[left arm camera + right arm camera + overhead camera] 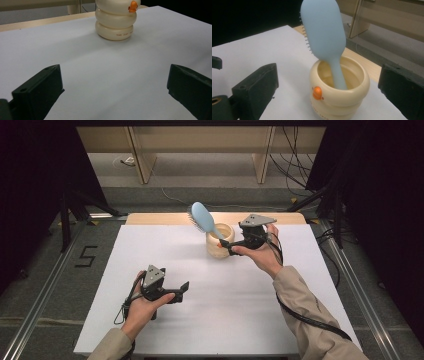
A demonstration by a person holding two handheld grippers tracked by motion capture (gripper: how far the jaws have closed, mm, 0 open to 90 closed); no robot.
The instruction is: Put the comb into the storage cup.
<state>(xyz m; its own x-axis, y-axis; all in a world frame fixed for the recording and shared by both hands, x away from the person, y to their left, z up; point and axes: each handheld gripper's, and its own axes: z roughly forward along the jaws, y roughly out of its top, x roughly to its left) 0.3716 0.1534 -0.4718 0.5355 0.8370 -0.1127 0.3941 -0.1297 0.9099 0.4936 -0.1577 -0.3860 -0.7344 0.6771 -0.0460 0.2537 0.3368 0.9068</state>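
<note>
A cream ringed cup [219, 245] with a small orange knob [317, 92] stands toward the back of the white table [150, 255]. A light blue hairbrush [202, 218] stands in it handle down, its head leaning up and to the left. My right gripper [227, 245] is just right of the cup, open. In the right gripper view its jaws stand wide on either side of the cup [339, 95] and the hairbrush [323, 32], touching neither. My left gripper [182, 287] rests low near the front left, open and holding nothing, with the cup [116, 22] farther ahead.
The white board [100, 75] lies on a wooden tabletop whose far edge [165, 217] shows behind it. Beyond stand wooden furniture legs [142, 160] and loose cables [292, 165] on the floor. Metal rails run along both sides of the table.
</note>
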